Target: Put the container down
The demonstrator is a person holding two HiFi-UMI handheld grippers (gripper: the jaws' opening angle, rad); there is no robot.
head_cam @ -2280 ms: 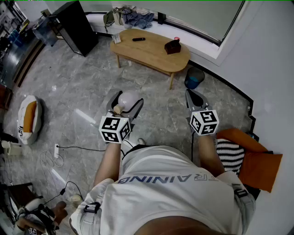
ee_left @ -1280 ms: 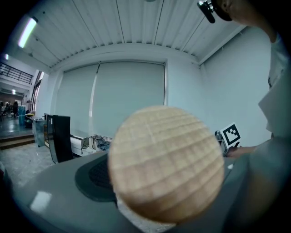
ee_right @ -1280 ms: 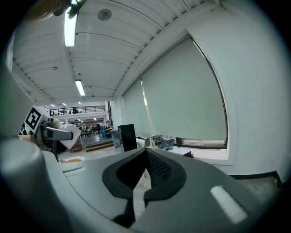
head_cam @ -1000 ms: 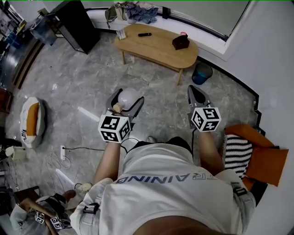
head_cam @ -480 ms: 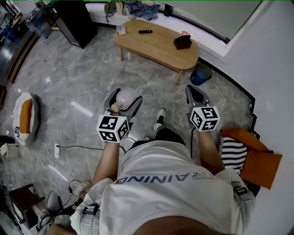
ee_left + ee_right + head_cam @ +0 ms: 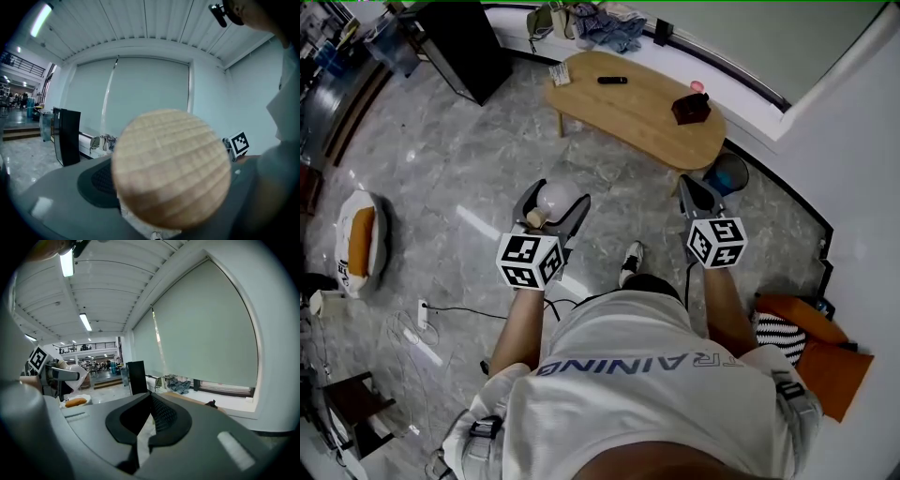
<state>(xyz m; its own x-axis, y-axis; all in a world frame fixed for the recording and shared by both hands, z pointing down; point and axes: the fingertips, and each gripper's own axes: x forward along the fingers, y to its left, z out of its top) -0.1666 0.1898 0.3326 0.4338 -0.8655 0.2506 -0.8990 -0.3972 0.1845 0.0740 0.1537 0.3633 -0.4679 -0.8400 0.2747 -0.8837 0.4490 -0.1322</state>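
Coffee table [image 6: 637,98]: well ahead of both grippers.
Left gripper [image 6: 555,199]: jaws wide apart, clamped on either side of the Container.
Right gripper [image 6: 696,190]: jaws pressed together, nothing between them.
Container [image 6: 564,195]: white, round, held in the air between the left jaws.
Lid [image 6: 171,168]: wooden, facing back towards that gripper's camera.

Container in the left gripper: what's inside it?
That cannot be told. A round wooden stopper plugs the white container, which the left gripper holds between its jaws, and the opaque wall hides any contents.
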